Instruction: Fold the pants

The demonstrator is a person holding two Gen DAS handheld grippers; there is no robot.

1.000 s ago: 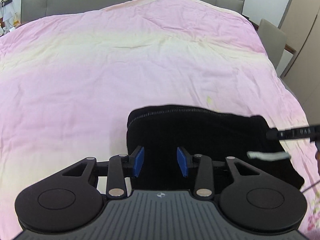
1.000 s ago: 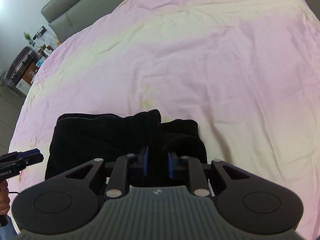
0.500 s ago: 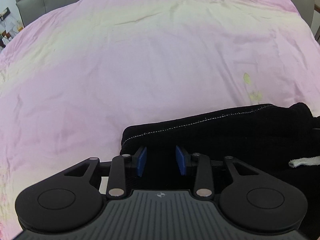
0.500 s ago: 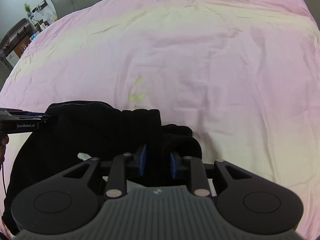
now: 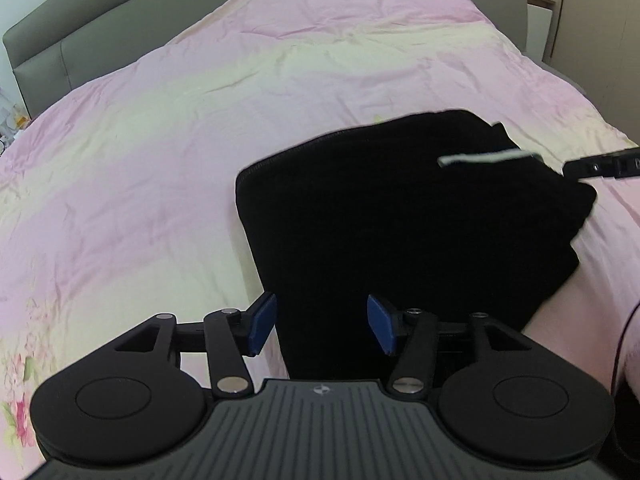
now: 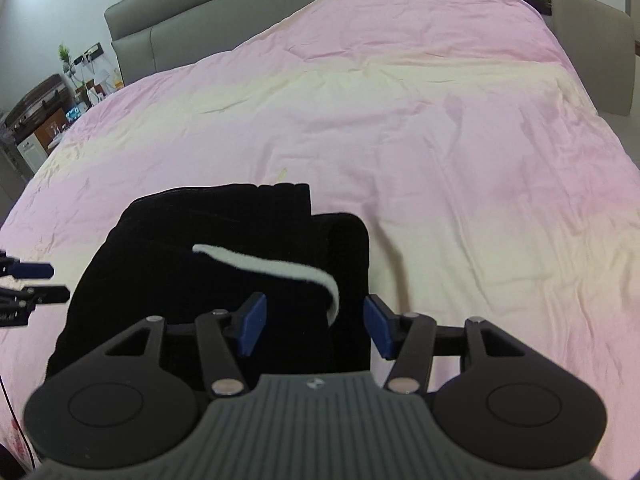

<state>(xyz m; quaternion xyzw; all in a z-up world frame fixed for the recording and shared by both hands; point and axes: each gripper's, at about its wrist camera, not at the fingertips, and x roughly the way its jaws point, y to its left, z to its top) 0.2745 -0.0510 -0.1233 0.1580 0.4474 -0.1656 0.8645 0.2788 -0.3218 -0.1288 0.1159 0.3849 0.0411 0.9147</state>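
Note:
The black pants point(image 5: 400, 216) lie folded into a compact block on the pink bedspread point(image 5: 200, 140). A white drawstring point(image 5: 484, 158) lies on top. My left gripper point(image 5: 322, 326) is open above the block's near left edge, holding nothing. In the right wrist view the pants point(image 6: 200, 260) lie in front, with the white drawstring point(image 6: 272, 266) across them. My right gripper point(image 6: 312, 328) is open above the block's near right edge, holding nothing. The right gripper's finger point(image 5: 600, 166) shows at the right of the left wrist view.
A grey headboard point(image 6: 240, 4) stands at the far end of the bed. A nightstand with small objects point(image 6: 44, 120) is at the far left. A grey chair point(image 6: 592, 48) stands at the bed's right side. The other gripper's fingers point(image 6: 32, 280) show at the left edge.
The right gripper has opened and let go of the pants' fold. Both grippers have pulled back and up from the folded block. The left jaws stand wider.

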